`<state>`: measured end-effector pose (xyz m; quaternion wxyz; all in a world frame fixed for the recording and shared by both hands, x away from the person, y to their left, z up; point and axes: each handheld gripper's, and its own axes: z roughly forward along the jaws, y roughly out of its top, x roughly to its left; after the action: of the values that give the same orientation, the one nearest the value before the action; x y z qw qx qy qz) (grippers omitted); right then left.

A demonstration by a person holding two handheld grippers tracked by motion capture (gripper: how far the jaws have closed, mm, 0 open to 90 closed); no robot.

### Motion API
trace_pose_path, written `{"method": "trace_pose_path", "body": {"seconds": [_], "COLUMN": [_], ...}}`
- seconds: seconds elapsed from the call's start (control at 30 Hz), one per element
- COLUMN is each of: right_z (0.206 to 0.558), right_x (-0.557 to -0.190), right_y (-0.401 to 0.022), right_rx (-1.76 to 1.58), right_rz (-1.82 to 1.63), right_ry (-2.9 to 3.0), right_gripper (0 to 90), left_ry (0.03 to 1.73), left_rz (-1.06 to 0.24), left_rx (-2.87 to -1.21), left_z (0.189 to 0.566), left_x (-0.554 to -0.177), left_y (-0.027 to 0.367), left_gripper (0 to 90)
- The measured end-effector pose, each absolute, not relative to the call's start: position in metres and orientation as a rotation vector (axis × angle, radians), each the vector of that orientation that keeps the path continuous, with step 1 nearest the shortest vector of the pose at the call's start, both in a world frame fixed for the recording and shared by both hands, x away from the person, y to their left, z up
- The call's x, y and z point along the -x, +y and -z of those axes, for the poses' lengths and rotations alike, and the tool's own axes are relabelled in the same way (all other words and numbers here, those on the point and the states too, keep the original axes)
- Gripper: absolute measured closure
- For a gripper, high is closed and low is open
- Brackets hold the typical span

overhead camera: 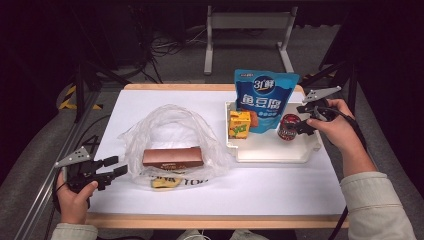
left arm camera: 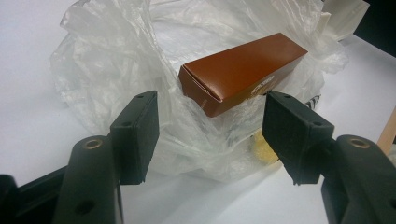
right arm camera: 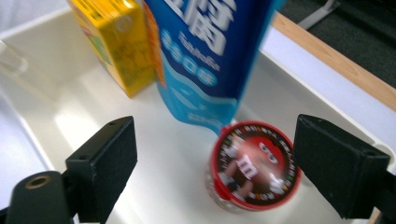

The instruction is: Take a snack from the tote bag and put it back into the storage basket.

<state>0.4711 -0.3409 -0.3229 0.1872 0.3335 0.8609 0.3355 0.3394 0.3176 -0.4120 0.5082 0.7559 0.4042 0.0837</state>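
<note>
Over the white plastic tray (overhead camera: 270,152), the right gripper (overhead camera: 305,120) hangs with jaws spread and empty — the round red candy tub (overhead camera: 288,127) stands just beside them, in the tray's right part.

Its jaws have just been opening. The left gripper (overhead camera: 112,167) is spread too, beside the clear plastic bag (overhead camera: 172,127) holding a brown cardboard box (overhead camera: 173,156).

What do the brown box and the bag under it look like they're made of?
Brown box: likely thin cardboard with a satin sheen; crisp folded edges and an end flap show. Bag: thin translucent plastic film, crinkled and glossy, with the white table showing through.
</note>
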Motion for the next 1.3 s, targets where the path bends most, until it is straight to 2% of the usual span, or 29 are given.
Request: {"method": "trace_pose_path", "body": {"seconds": [0.27, 0.73, 1.3], "right_z": [0.304, 0.289, 0.288], "right_x": [-0.454, -0.445, -0.439], "right_y": [-0.306, -0.258, -0.184], "right_rx": [-0.871, -0.745, -0.613], "right_rz": [-1.042, -1.147, -1.254], "right_ry": [2.437, 2.500, 2.583], "right_gripper": [14.8, 15.3, 16.6], "left_ry": [0.973, 0.970, 0.979], "left_rz": [-0.202, -0.214, -0.223], "left_rx": [-1.821, -1.803, -1.790], "left_z": [0.411, 0.410, 0.409], "left_x": [-0.340, -0.345, -0.343], "left_y": [0.316, 0.316, 0.319], "left_gripper": [37.2, 37.0, 36.8]}}
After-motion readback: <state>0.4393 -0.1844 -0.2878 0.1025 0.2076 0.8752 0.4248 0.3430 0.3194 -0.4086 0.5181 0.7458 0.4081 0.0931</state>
